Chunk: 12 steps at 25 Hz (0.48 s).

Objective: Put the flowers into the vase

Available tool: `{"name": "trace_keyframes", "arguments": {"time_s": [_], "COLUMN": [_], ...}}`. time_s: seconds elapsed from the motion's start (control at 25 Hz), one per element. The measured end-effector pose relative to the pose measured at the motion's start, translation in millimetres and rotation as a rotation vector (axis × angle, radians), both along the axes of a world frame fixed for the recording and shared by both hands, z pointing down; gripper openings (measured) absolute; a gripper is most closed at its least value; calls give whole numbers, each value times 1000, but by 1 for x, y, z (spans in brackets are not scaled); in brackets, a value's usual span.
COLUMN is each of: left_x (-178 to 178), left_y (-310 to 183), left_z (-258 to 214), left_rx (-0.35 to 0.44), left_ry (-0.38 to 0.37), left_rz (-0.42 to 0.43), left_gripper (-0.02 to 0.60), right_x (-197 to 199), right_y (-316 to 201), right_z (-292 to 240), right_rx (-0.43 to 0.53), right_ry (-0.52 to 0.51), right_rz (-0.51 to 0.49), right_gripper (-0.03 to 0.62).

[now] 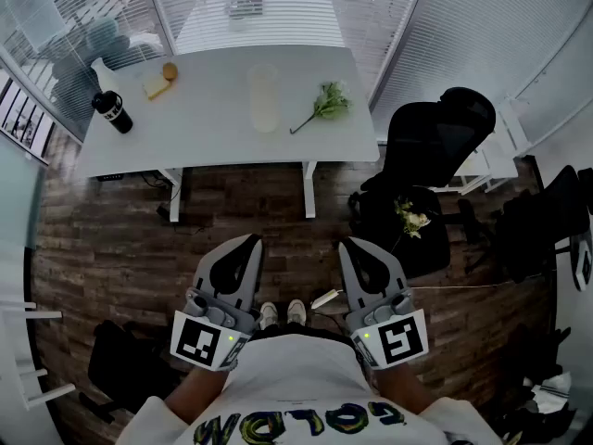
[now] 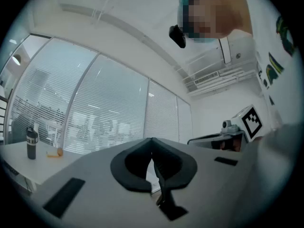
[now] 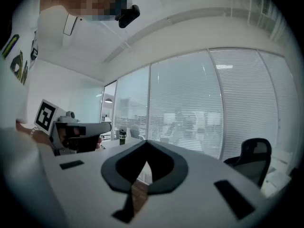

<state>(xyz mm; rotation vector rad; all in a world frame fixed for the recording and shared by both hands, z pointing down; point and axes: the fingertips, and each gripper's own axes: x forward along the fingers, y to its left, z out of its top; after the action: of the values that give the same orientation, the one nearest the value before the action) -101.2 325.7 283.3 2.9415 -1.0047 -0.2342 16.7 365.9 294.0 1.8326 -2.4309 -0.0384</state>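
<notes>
A dark wooden floor [image 1: 111, 248] is seen from above, with a white bench [image 1: 204, 133] set against walls of slatted blinds [image 1: 259, 12]. A black office chair [image 1: 445, 123] is parked just beside the bench's right end.

Nearest the camera, the left hand-held gripper [image 1: 251, 241] and the right hand-held gripper [image 1: 348, 245] are held side by side above the floor, well apart from the bench. Both are clenched and empty, with their jaws pressed together. Each is pointed roughly level towards the bench.

A tall clear vase [image 1: 264, 98] is stood upright near the middle of the bench. The flowers [image 1: 330, 100], a green and pale bunch, are laid flat on the bench just to the right of the vase. Their stem is angled towards the vase but is kept apart from it.

A second bunch [image 1: 411, 218] is laid on the chair's seat. A black mug [image 1: 113, 111], a yellow block [image 1: 156, 86] and a small orange ball [image 1: 170, 69] are gathered near the bench's left end.
</notes>
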Motion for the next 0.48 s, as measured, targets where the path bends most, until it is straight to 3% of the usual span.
{"name": "trace_keyframes", "arguments": {"time_s": [0.48], "left_x": [43], "left_y": [-3], "left_z": [5], "left_rx": [-9], "left_ry": [3], "left_rz": [-32], "left_gripper": [12], "right_x": [41], "right_y": [-3], "right_z": [1], "right_rx": [6], "right_ry": [-3], "right_rz": [-18], "right_gripper": [8]}}
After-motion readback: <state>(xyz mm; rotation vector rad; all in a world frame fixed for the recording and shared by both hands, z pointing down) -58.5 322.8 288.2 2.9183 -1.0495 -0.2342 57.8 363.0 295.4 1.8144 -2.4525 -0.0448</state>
